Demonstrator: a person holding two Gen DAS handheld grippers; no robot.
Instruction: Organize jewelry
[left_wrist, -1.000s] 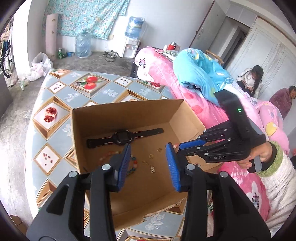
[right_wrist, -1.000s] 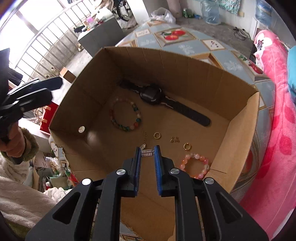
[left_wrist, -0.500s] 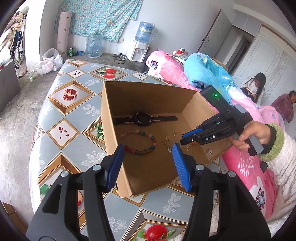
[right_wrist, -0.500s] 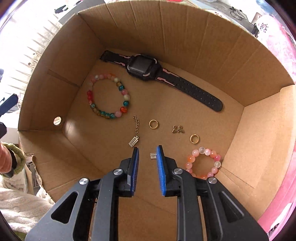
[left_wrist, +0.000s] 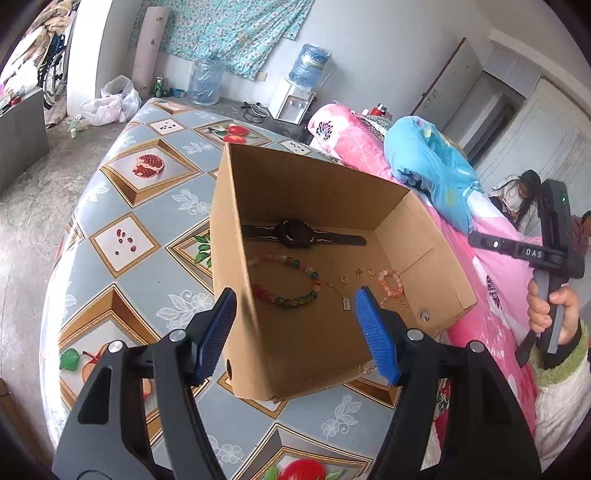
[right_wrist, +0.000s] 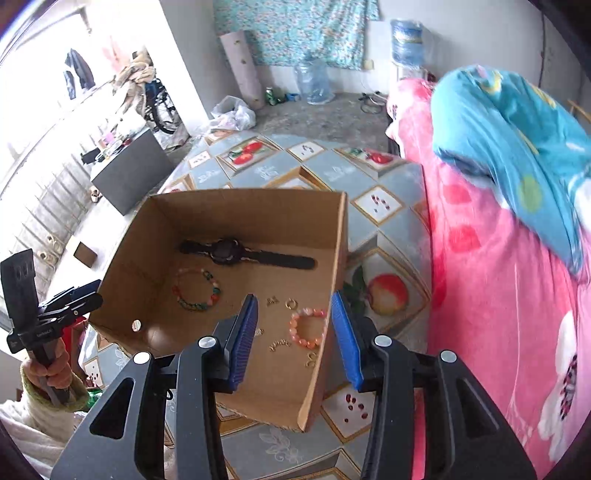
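An open cardboard box (left_wrist: 314, 192) (right_wrist: 240, 210) stands on the table. On its floor lie a black watch (left_wrist: 295, 234) (right_wrist: 229, 251), a multicoloured bead bracelet (left_wrist: 286, 280) (right_wrist: 197, 290), a pink-orange bead bracelet (left_wrist: 390, 283) (right_wrist: 308, 328), small gold rings (left_wrist: 344, 278) and a chain with a charm (left_wrist: 341, 297). My left gripper (left_wrist: 295, 295) (right_wrist: 94, 291) hovers over the box's near corner, jaws opening, nothing between them. My right gripper (right_wrist: 294, 297) (left_wrist: 476, 240) is up above the box's right side, jaws opening and empty.
A fruit-patterned cloth (left_wrist: 129, 236) covers the table. A bed with a pink blanket (right_wrist: 498, 277) and a blue quilt (left_wrist: 424, 162) runs along the right. A grey cabinet (right_wrist: 129, 170) stands at the left. Two people (left_wrist: 517, 192) sit at the far right.
The right gripper let go of a small charm on the box floor, rose out of the box and spread its jaws. The left gripper drew back and leftward, and its jaws widened.
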